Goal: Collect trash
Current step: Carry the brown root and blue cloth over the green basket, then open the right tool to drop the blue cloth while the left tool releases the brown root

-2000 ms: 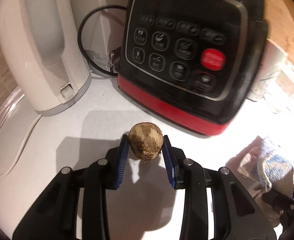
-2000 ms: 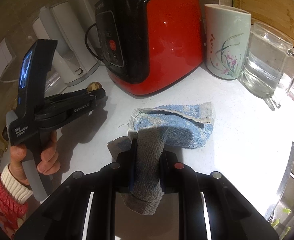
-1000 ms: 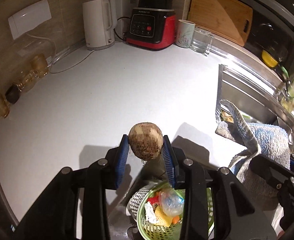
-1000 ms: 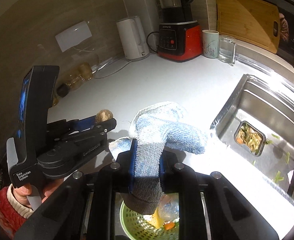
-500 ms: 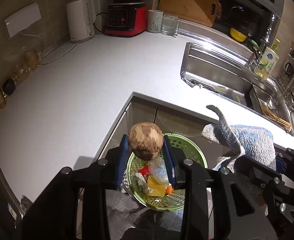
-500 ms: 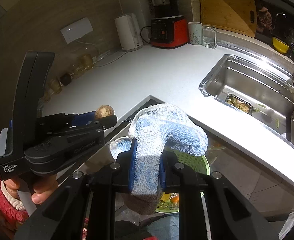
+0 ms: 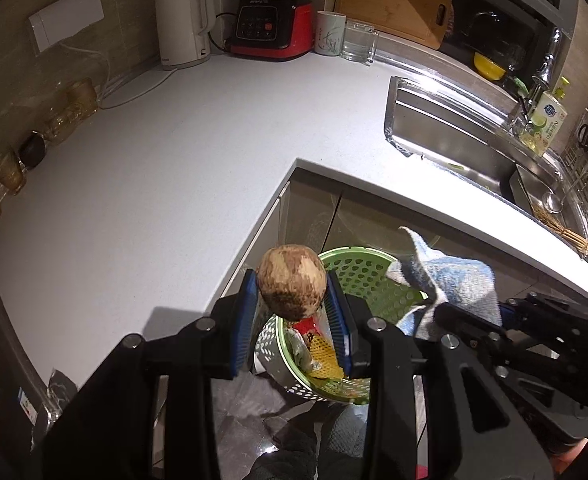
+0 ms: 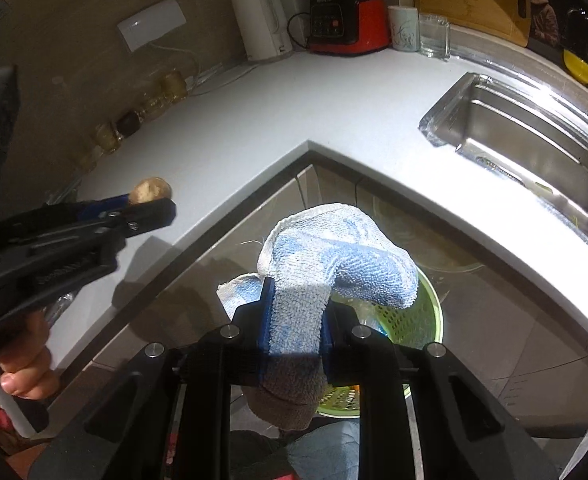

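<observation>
Currently we hold the left claw (image 7: 292, 312) above the green perforated plastic basket (image 7: 368, 276), which sits on the floor below the inner corner of the white L-shaped surface (image 7: 165, 168). Its blue-padded fingers (image 7: 243, 320) are clamped on a round brown mottled tuber-like ball (image 7: 291, 286), seen from the right wrist view as a tan lump (image 8: 149, 191) at the tip of that claw (image 8: 149, 204). The ball hangs over the near rim of the basket, clear of it. Inside the basket we note mixed scraps: a yellow net piece (image 7: 326, 360), white wrappers, something red.

Our right claw (image 8: 294, 320) is closed on a blue and white terry dish cloth (image 8: 334, 256); the cloth is pinched at its middle and folds over forward, its free end drooping above the basket (image 8: 426, 312).

Background: a white electric kettle (image 7: 181, 24) and a red and black blender base (image 7: 271, 30) stand at the far end of the surface; a steel sink (image 7: 450, 136) is set in at the right.
</observation>
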`<action>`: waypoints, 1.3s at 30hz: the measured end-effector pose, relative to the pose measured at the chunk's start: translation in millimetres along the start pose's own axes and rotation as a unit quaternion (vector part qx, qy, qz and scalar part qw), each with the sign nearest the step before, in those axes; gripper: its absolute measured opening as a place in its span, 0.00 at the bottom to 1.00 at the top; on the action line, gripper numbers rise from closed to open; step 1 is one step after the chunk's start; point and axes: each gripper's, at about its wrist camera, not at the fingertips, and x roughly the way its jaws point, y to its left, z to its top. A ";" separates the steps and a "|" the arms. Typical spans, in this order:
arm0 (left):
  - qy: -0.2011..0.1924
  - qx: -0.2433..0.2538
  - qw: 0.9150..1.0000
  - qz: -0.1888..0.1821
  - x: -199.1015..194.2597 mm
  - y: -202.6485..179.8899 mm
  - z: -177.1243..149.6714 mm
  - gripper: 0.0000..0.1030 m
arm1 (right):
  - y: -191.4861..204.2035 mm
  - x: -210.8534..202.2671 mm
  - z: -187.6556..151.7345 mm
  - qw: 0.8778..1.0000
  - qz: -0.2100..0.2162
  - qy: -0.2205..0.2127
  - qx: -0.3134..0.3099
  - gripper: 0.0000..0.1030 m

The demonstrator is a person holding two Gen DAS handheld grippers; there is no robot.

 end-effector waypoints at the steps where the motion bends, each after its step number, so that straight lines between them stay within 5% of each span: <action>1: 0.007 -0.002 1.000 -0.001 4.0 2.3 -2.5 0.33 | -2.5 14.4 -3.7 1.000 -0.002 0.013 -0.001 0.21; 7: 0.052 -0.019 0.998 -0.001 33.3 11.1 -20.5 0.33 | -20.0 107.0 -36.1 0.996 -0.006 0.092 -0.004 0.26; 9: 0.062 -0.030 0.998 -0.005 41.5 12.9 -25.8 0.33 | -24.3 135.1 -50.1 0.992 -0.014 0.121 -0.013 0.46; 13: 0.069 -0.040 0.997 0.000 54.1 12.2 -33.8 0.33 | -32.3 159.1 -64.8 0.987 -0.025 0.156 -0.016 0.56; 17: 0.080 -0.042 0.996 0.013 66.8 6.8 -38.7 0.33 | -36.0 138.5 -54.1 0.989 -0.031 0.139 -0.032 0.71; 24: 0.093 -0.041 0.995 0.011 98.9 -13.2 -45.0 0.33 | -40.1 69.0 -31.1 0.993 -0.032 0.098 -0.064 0.79; 33: 0.142 -0.022 0.990 0.005 165.4 -51.3 -59.3 0.33 | -61.0 6.3 -20.4 0.992 -0.030 0.082 -0.093 0.83; 39: 0.215 -0.027 0.976 0.017 223.3 -63.7 -86.8 0.33 | -74.4 0.3 -22.7 0.990 -0.014 0.093 -0.103 0.83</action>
